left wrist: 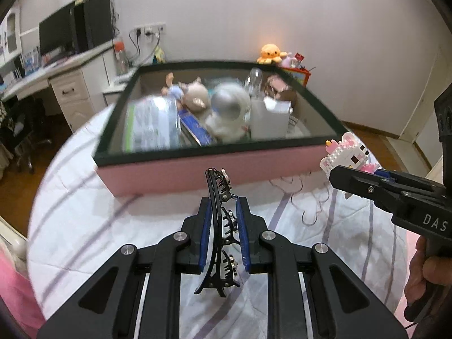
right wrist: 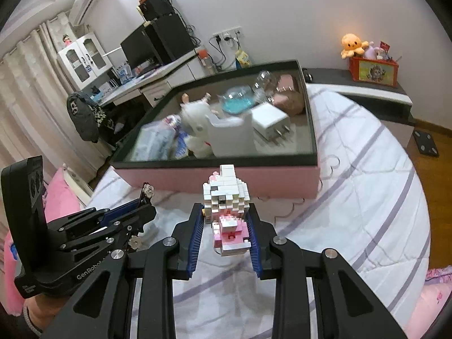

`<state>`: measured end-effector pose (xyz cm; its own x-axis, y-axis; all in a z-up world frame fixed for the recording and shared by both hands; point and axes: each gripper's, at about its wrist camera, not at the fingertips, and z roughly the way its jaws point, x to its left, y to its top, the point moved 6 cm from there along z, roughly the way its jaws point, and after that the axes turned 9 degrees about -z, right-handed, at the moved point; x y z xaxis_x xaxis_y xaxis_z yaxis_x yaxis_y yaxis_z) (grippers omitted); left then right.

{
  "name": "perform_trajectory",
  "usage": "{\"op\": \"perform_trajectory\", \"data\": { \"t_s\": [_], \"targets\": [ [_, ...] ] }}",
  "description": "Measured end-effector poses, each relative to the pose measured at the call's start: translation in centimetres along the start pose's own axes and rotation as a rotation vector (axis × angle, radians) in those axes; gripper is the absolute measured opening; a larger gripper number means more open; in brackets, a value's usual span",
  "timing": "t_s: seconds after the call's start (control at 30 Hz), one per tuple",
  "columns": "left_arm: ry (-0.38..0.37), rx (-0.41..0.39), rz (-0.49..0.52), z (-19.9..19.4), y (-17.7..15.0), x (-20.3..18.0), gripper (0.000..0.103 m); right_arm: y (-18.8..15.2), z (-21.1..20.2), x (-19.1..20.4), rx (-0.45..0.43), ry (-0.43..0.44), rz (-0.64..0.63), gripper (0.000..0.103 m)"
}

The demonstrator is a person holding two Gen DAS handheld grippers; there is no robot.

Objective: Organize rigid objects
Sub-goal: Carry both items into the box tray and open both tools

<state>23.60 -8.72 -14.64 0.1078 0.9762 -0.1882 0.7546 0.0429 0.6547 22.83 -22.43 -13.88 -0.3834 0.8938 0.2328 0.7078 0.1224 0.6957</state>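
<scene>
Left hand-held gripper [left wrist: 224,212]: clamped on a black hair clip [left wrist: 223,231], its blue pads pressed against the clip's two sides.
Hair clip: long and curved, toothed, with small metal flower studs; it stands on edge between the pads, its tip reaching past the fingertips, held above the bed [left wrist: 84,220].
Right hand-held gripper [right wrist: 226,226]: clamped on a brick-built toy [right wrist: 226,200], the ribbed blue pads gripping its pink lower part.
Brick-built toy: white blocks above, pink blocks below, small dark blocks on the face; the white head sticks out beyond the fingertips, clear of the quilt.
Pink box [left wrist: 197,169]: large, shallow, with a dark rim, resting on the bed just beyond both grippers; blurred in both views.
Box contents: a white plush toy [right wrist: 195,130], a white charger plug [right wrist: 269,123], a doll [left wrist: 176,89], a clear round piece over something blue [right wrist: 237,100], a printed packet [left wrist: 149,127] at the left end; the rest is too blurred to tell.
Bed: covered by a white quilt with pale purple stripes.
Person: a hand [left wrist: 423,271] grips the right tool's handle at the edge of the left wrist view.
Background: an orange plush octopus [right wrist: 351,45] sits on a red box [right wrist: 373,69] near the wall; a worktop [right wrist: 158,75] with a dark monitor [right wrist: 135,46] stands to the left.
</scene>
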Motion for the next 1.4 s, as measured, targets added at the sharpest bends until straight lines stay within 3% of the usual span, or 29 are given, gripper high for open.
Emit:
{"op": "perform_trajectory", "data": {
  "t_s": [0.37,0.67,0.9,1.17,1.2,1.23,1.27,1.3,1.33,1.4],
  "targets": [
    [0.029,-0.149,0.032,-3.2,7.0,0.5,0.018,6.7,-1.9,1.5,-0.098,-0.018,-0.079,0.03],
    [0.041,-0.216,0.029,-2.1,13.9,1.1,0.018,12.6,0.5,-0.1,-0.104,-0.066,-0.106,0.03],
    [0.049,-0.184,0.028,1.6,16.4,1.2,0.018,13.4,4.8,-2.0,-0.034,-0.089,-0.087,0.03],
    [0.077,-0.098,0.015,6.1,15.9,1.7,0.021,12.7,8.4,-3.4,0.043,-0.141,-0.081,0.031],
    [0.088,-0.092,0.012,6.4,15.9,1.8,0.034,12.5,8.7,-3.5,0.049,-0.137,-0.079,0.033],
    [0.098,-0.089,0.006,6.5,15.7,2.0,0.043,12.4,8.7,-3.6,0.051,-0.132,-0.077,0.046],
    [0.102,-0.096,0.003,6.3,15.6,2.1,0.061,12.2,8.6,-3.6,0.047,-0.132,-0.072,0.054],
    [0.11,-0.107,0.002,6.0,15.6,2.2,0.076,12.1,8.4,-3.7,0.038,-0.139,-0.067,0.076],
    [0.128,-0.123,0.001,5.6,15.6,2.4,0.082,12.1,8.0,-3.7,0.025,-0.145,-0.061,0.086],
    [0.151,-0.15,0.001,4.5,15.6,2.7,0.094,12.1,7.2,-3.9,0.007,-0.148,-0.04,0.086]
  ]
}}
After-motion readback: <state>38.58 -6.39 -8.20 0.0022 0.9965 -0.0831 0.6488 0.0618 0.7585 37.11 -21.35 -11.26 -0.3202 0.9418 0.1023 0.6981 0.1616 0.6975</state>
